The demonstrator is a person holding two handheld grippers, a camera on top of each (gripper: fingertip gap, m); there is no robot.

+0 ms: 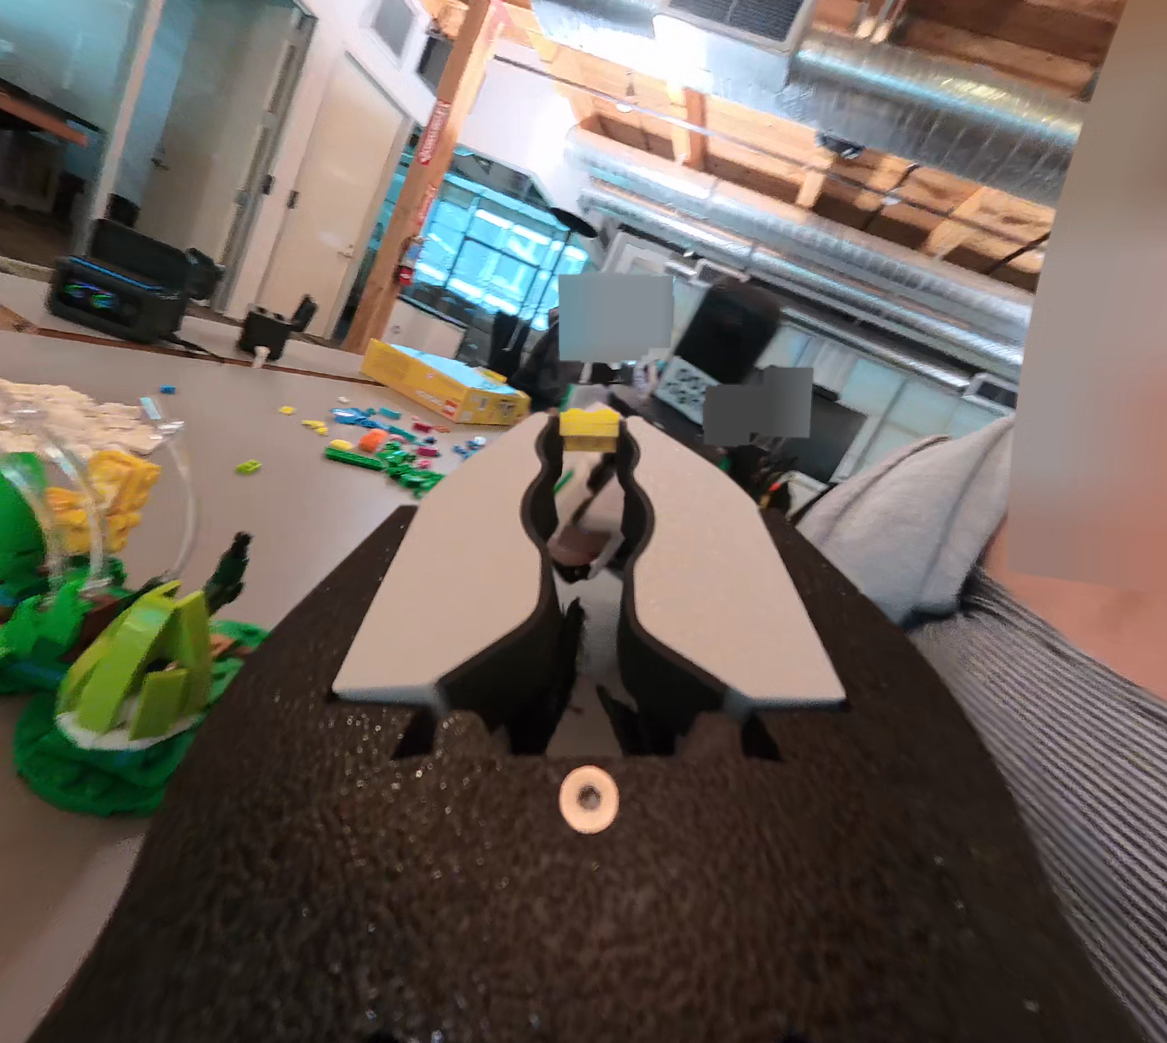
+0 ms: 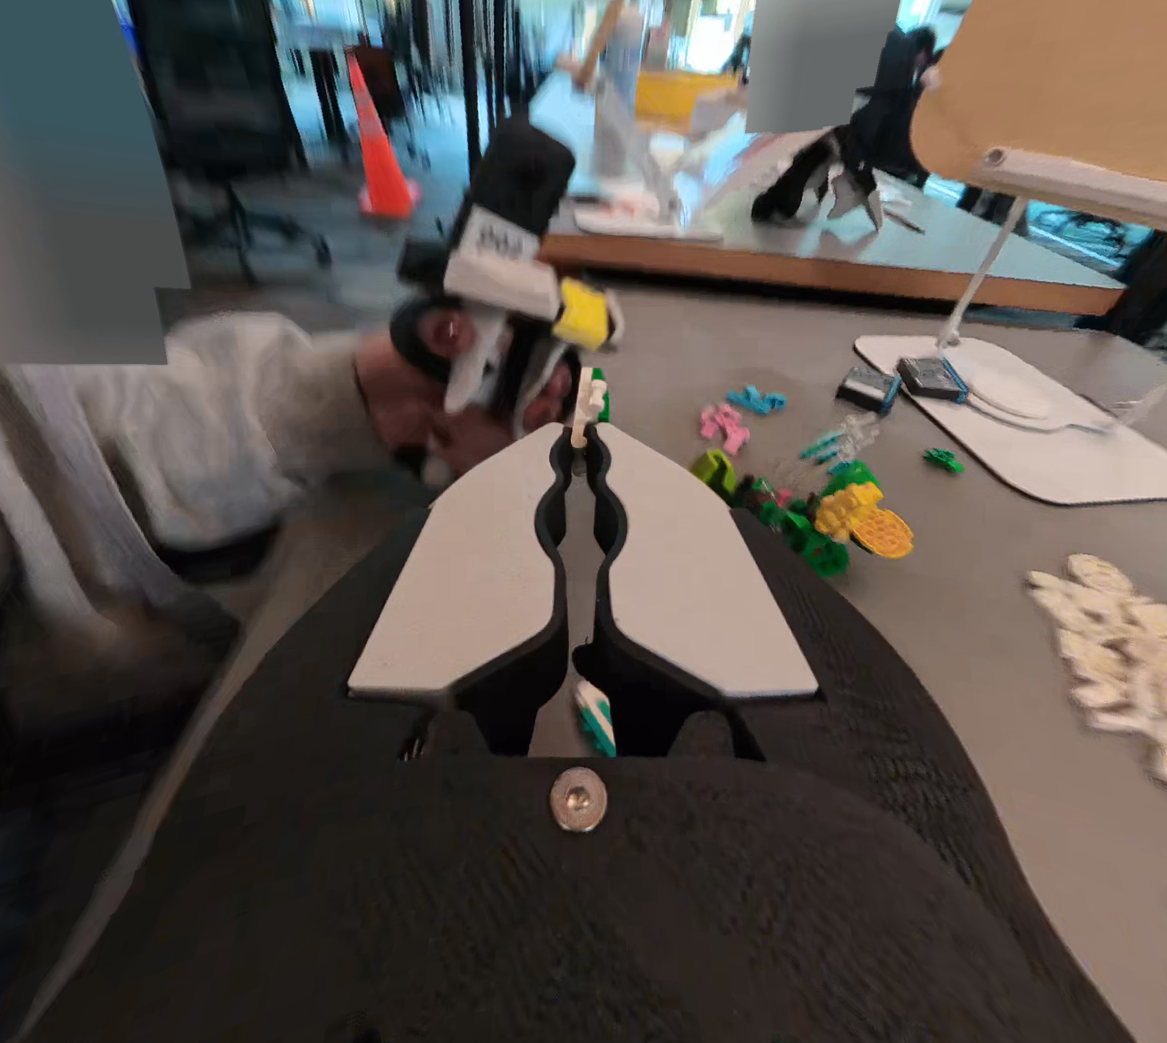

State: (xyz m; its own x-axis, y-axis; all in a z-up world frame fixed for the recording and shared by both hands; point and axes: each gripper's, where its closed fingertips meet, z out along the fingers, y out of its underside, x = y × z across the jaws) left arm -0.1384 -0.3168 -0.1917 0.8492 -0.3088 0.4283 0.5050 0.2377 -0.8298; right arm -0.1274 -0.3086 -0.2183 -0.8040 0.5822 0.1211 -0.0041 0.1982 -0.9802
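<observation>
The left gripper [image 1: 588, 432] pinches a yellow brick [image 1: 588, 430] between its fingertips, both pads pressed to its sides, and holds it up above the near edge of the grey table [image 1: 303, 482]. The right wrist view shows the same brick [image 2: 582, 313] at the tips of that gripper, raised off the tabletop. The right gripper [image 2: 578, 435] is nearly pressed together on a thin white piece [image 2: 588, 400] with green behind it, which sticks up from its tips just below the yellow brick.

Toward the far edge of the table lies a scatter of loose bricks [image 1: 379, 447] in green, blue, orange and pink, and beyond them a yellow box [image 1: 442, 381] lying flat. By the left edge stands a green leafy build [image 1: 126, 671] with yellow parts and clear curved pieces. A pile of white pieces [image 2: 1118, 653] lies near the right edge in the right wrist view, with a white lamp base [image 2: 1035, 413] farther back. A striped sleeve [image 1: 1042, 760] shows at the right of the left wrist view
</observation>
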